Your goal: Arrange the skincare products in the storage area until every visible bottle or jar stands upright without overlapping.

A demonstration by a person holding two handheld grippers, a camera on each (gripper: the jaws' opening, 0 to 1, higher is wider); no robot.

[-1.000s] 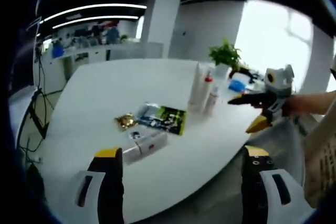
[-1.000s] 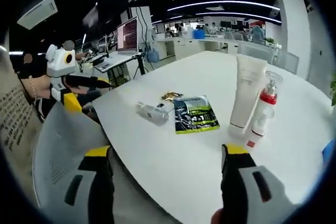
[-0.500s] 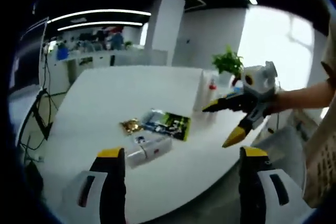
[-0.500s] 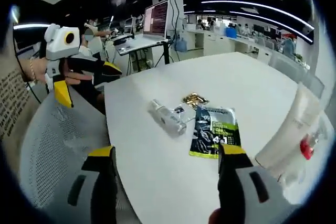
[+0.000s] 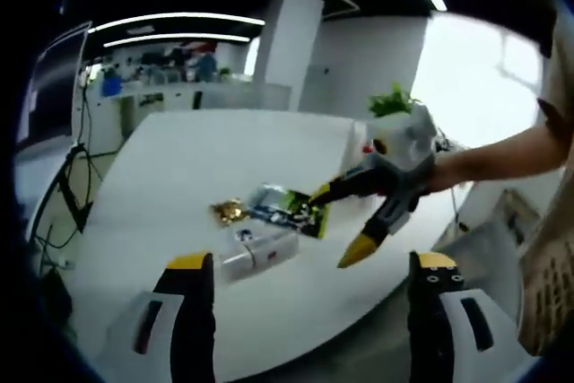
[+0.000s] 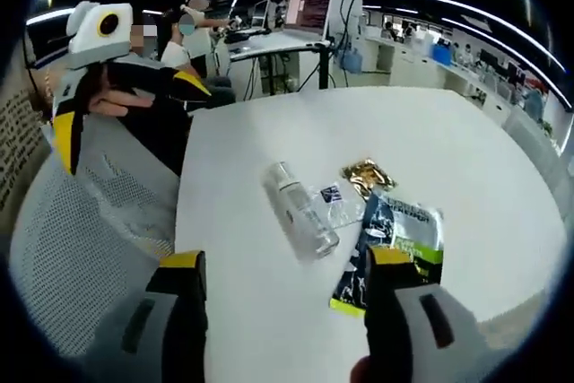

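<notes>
Two claws work over one broad white round-edged desk [image 6: 269,311], and we take things from largest to smallest. At nine o'clock of the desk in the right gripper view stands a pale mesh-backed chair [image 6: 81,248], near its edge.

On the desk lies a dark sachet with a green band [image 6: 387,248], flat, at about three o'clock from the clear plastic bottle with a white cap [image 6: 300,208]. That bottle lies on its side, so by our reading it is the piece that must be stood up, and the claws are gathering toward it for that reason. Just beyond it, at one o'clock, sits a small crumpled gold foil packet [image 6: 365,175], with a small clear wrapper between it and the bottle.

We hold the right claw [image 6: 282,289] above the desk, angled down, its yellow-tipped jaws spread wide with nothing between them; the bottle lies ahead between the two jaws, apart from both. In the left gripper view that claw reaches in from three o'clock on an outstretched forearm, its tips hanging over the sachet [image 5: 289,210] and bottle [image 5: 256,253].

Our left claw [image 5: 305,289] waits low at the near edge, jaws likewise wide apart and empty, pointed at the same cluster; we judge it stands ready to steady the bottle.
</notes>
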